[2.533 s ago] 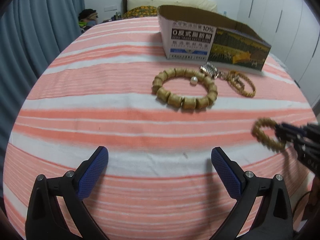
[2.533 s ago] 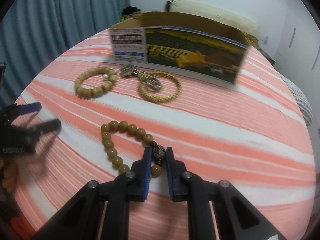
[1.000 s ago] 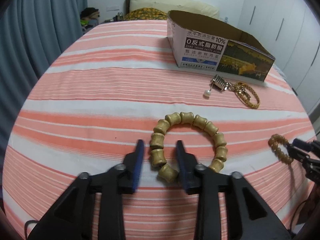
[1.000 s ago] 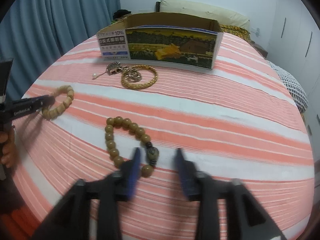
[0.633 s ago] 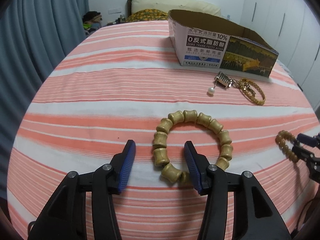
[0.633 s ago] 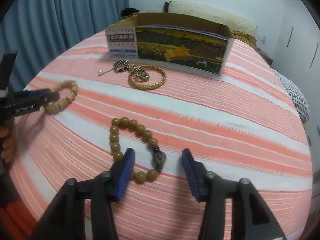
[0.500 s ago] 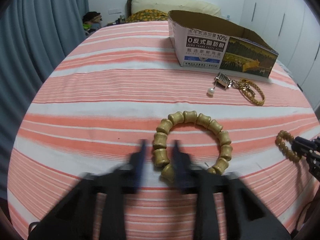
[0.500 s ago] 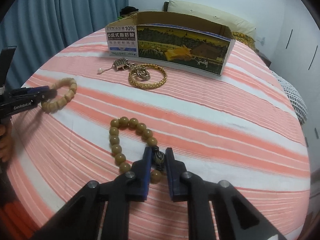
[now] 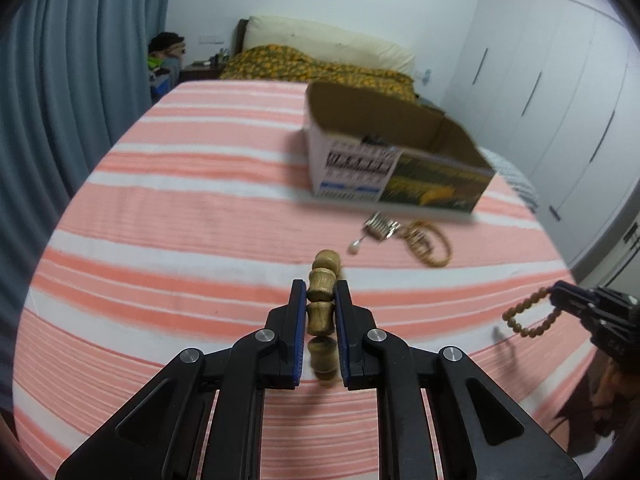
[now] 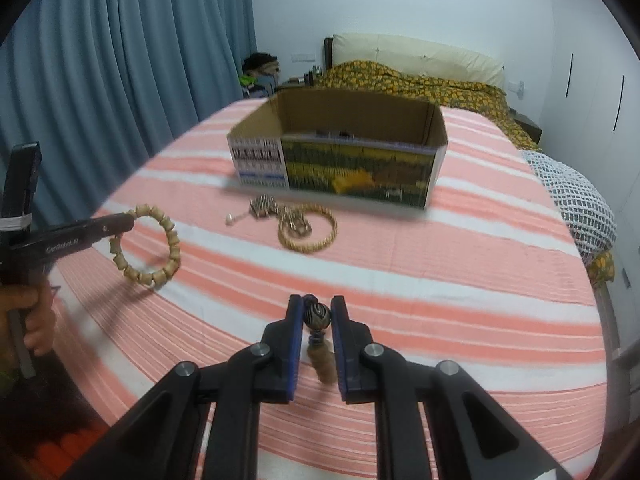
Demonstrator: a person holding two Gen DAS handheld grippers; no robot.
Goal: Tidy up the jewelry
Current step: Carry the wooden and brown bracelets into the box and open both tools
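My left gripper (image 9: 320, 300) is shut on the chunky wooden bead bracelet (image 9: 322, 280), held edge-on above the striped bedspread. In the right wrist view the same bracelet (image 10: 154, 256) hangs from the left gripper (image 10: 120, 226) at the left. My right gripper (image 10: 317, 312) is shut on the round-bead bracelet (image 10: 317, 317), pinching its dark patterned bead; the rest dangles below. That bracelet (image 9: 528, 316) shows at the right of the left wrist view, hanging from the right gripper (image 9: 558, 292). The open cardboard box (image 10: 344, 160) stands further back.
A woven gold bangle (image 10: 310, 226) with a ring on it, a small silver charm (image 10: 262, 205) and a pearl (image 10: 230, 220) lie in front of the box. A person's hand (image 10: 34, 312) holds the left tool. Pillows and a yellow blanket (image 10: 404, 76) lie at the headboard.
Both grippers closed on their bracelets and lifted them off the bedspread. The view from each has tilted up, showing more of the box and the room.
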